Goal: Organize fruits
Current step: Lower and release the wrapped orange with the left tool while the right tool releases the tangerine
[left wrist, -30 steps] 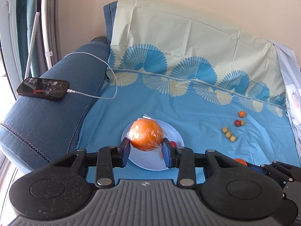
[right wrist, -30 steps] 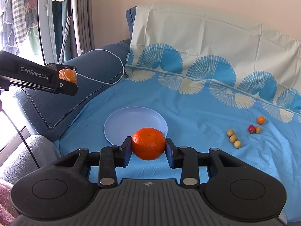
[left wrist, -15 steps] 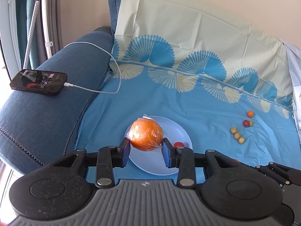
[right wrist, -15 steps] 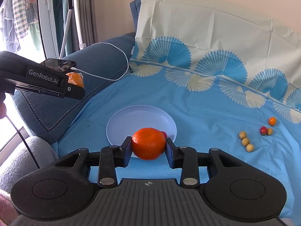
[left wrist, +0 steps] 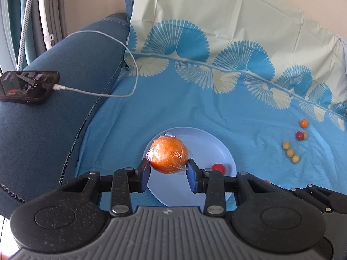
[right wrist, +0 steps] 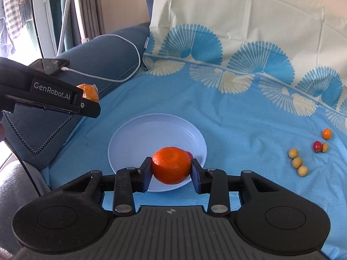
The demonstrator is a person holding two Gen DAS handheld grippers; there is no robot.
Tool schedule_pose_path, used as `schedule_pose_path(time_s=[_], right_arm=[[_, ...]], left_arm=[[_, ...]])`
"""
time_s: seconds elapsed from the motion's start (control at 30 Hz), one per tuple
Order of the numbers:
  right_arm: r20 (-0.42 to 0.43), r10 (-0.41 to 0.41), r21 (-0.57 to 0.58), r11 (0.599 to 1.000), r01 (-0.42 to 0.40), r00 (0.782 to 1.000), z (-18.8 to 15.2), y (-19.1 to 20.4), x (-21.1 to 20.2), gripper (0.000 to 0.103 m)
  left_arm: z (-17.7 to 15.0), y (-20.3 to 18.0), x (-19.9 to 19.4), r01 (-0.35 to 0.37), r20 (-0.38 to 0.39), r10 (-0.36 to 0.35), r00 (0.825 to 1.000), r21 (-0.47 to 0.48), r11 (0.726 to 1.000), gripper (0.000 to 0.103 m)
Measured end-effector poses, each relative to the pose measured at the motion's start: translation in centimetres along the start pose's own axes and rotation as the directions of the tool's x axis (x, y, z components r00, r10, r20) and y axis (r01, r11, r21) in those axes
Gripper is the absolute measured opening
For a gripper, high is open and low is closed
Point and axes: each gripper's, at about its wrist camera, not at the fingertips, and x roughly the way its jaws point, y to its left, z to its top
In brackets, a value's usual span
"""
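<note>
Two oranges in my grippers, left gripper [left wrist: 168,172] clamped on the plastic-wrapped orange [left wrist: 168,157] above the pale plate [left wrist: 219,145], right gripper [right wrist: 171,171] clamped on the bare orange [right wrist: 171,165] over the plate's near rim, small red fruit [left wrist: 218,167] on the plate, small loose fruits [right wrist: 297,162] well right of it on the blue cloth [right wrist: 249,119]

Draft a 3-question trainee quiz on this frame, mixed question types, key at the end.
1. True or false: the orange in the left gripper is wrapped in clear plastic.
2. Which fruit already lies on the plate? A) a small red fruit B) a banana C) nothing
3. Fill in: the phone lies on the sofa's blue ____.

Key
1. True. The wrapped orange shows crinkled film; the bare orange in the right gripper has none.
2. A. The red fruit sits near the plate's edge.
3. Armrest, with a white cable plugged into the phone.
</note>
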Motion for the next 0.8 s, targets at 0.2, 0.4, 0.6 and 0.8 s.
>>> schedule_pose_path(time_s=[0.2,0.4,0.6,0.8], right_arm=[[-0.042,0.006,-0.01,1.0,-0.006,0.999,-0.1,0.1,3.1,0.038],[-0.069,0.022,-0.018,1.0,-0.023,0.997,0.1,0.3,5.9,0.038],[-0.092,0.048,-0.071,0.996,-0.055,0.995,0.4,0.8,8.4,0.039],[-0.056,0.032,-0.116,0.993,-0.039,0.998,1.6,1.0,8.7,0.083]], left_arm=[[-0.2,0.1,4.0,-0.022,-0.067,0.024,0.998,0.024,0.999,0.04],[-0.1,-0.1,7.1,-0.036,-0.109,0.042,0.993,0.049,0.998,0.04],[0.3,-0.4,8.9,-0.067,-0.115,0.079,0.99,0.098,0.993,0.055],[1.5,0.5,6.2,-0.125,-0.048,0.131,0.99,0.097,0.987,0.103]])
